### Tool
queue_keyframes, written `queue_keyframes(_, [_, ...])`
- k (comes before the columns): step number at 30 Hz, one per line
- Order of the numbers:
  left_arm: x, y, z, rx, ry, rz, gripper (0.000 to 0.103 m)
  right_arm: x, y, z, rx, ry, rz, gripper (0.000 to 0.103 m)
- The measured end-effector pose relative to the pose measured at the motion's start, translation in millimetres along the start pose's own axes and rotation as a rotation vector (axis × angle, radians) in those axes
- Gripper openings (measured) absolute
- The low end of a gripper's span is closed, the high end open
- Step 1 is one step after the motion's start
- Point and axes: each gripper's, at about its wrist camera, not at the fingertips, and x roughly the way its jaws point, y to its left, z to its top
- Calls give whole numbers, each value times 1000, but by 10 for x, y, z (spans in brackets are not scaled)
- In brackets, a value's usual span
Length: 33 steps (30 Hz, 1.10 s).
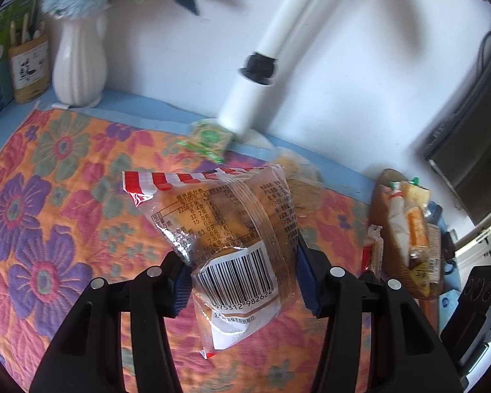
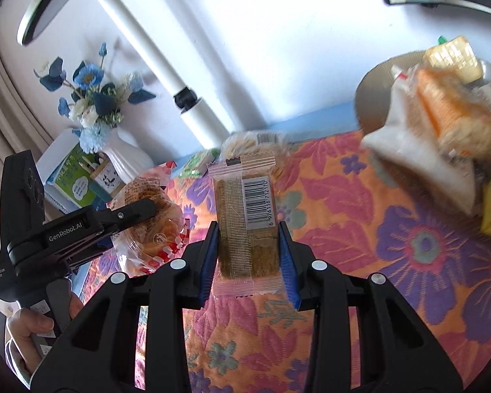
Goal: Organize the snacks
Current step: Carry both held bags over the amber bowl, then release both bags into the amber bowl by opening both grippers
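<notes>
Left hand-held gripper [image 1: 242,278] and right hand-held gripper [image 2: 248,255] are both clamped, angled downward.

Plain white wall [image 1: 360,75] behind table. Orange quilted cloth with pink and purple flowers [image 1: 49,196] over blue tabletop [image 1: 140,104]. White ribbed vase of blue artificial flowers [image 1: 78,62] near wall. Bright daylight.

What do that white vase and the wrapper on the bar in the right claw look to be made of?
The white vase looks like glazed ceramic: smooth, ribbed, faintly glossy, though painted plastic is possible. The bar's wrapper looks like thin clear plastic film, with crimped ends and the brown bar showing through.
</notes>
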Motion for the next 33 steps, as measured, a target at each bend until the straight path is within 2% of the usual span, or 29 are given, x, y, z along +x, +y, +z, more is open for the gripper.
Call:
queue_keyframes(11, [-50,-666,188,49,-3,-157,52,-579,-416,419,28,-100,-18,36])
queue_keyframes(23, [21,-1814,261,210,29,-324,52,-1204,-1144,1019,34,-191,-122,36])
queue_keyframes(27, [117,-2190,192,245,67,-388,52,-1279,-1490,1216,59,-190,-138,36])
queue_keyframes(33, [279,-2668,-75,335,109,-416,52,-1240,-1879,1430,42,-135,-148,36])
